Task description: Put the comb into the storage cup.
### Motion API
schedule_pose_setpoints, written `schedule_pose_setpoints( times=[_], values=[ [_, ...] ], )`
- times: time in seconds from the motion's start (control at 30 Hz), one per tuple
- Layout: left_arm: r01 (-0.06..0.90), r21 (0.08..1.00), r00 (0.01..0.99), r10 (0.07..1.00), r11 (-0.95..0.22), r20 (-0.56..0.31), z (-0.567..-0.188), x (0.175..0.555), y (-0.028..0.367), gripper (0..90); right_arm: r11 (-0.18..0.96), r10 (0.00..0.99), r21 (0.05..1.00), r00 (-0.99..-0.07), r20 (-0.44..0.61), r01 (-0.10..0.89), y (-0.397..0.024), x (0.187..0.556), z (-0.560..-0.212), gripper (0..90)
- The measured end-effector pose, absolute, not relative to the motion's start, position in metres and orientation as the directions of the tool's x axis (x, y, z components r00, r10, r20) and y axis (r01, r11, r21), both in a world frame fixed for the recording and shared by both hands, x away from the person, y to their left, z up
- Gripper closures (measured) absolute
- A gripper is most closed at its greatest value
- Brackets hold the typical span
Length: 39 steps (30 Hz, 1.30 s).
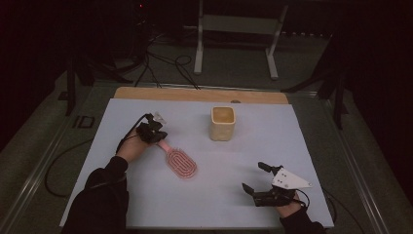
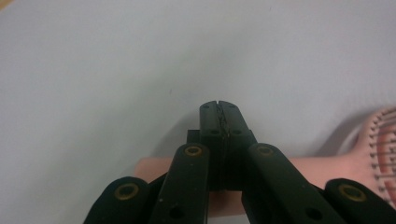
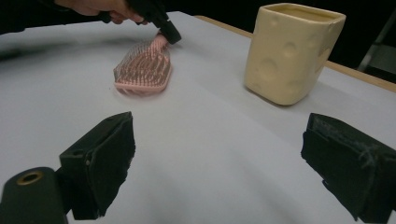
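Centrally on the white desk (image 1: 146, 204), left of the middle: pink hairbrush (image 1: 181, 164), bristles up, handle pinched by the closed jaws of the left gripper (image 1: 157, 134). Behind it, near the far edge, cream cup (image 1: 223, 124). By the near right corner, right gripper (image 1: 254, 177), jaws wide apart, holding nothing.

Brush and cup on the table (image 1: 146, 204) — layout

The hairbrush (image 1: 181, 163) lies left of centre, handle toward the far left corner; the cup (image 1: 223, 123) stands behind it to the right, near the far edge — well apart.
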<state>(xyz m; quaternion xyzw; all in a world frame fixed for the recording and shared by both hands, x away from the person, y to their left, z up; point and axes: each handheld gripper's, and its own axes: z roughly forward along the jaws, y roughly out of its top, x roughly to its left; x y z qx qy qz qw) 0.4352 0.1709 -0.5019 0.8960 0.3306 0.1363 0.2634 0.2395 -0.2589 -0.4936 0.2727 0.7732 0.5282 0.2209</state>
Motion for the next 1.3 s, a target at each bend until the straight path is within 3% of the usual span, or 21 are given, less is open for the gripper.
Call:
schedule_pose_setpoints(
  times=[0.5,1.3],
  values=[
    [0.573,0.538,0.712,0.7,-0.619,0.047,-0.497,0.404,0.198,89.7,0.297,0.657,0.936,-0.752,-0.056,0.19,-0.258,0.24,-0.493,9.4],
    [0.563,0.525,0.745,0.667,-0.638,0.013,-0.497,0.337,0.213,89.7,0.305,0.656,0.933,-0.753,-0.061,0.191,-0.256,0.241,-0.494,9.4]
  ],
)
